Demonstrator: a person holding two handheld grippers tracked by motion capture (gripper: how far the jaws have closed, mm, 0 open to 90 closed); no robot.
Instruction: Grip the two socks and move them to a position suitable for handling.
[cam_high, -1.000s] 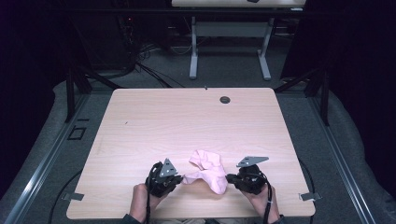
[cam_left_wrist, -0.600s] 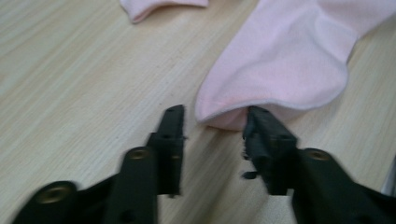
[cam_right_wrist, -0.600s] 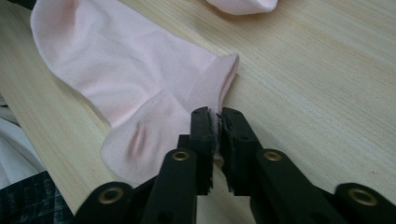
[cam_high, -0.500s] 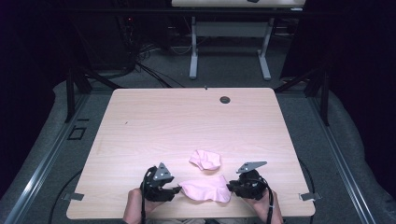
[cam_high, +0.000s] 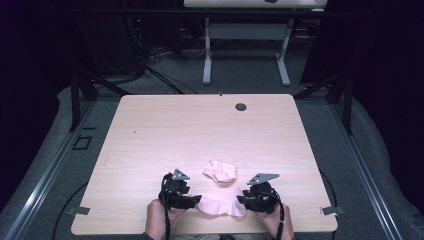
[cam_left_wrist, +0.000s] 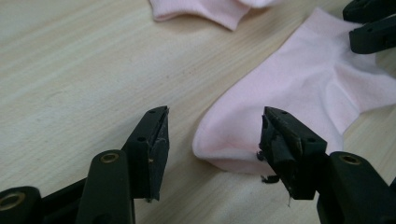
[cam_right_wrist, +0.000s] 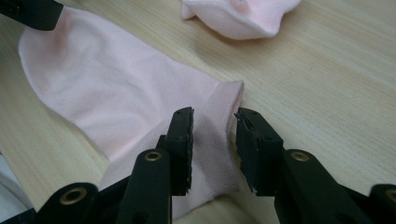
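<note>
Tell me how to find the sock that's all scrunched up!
Look at the wooden table, near the edge where the hands are. Two pink socks lie there: the flat sock stretches between the left tool and right tool. The scrunched sock sits just beyond, a rumpled lump nobody touches.

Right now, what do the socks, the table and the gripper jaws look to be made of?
Flat sock and crumpled sock: soft pink knit fabric, matte, probably cotton blend; fine ribbing shows at the cuff and it creases easily. Table: pale wood-grain surface, likely laminate, given the even streaked pattern. Jaws: matte black, probably hard plastic with brass-coloured rivets; the left gripper's pads look like worn, frayed rubber.
</note>
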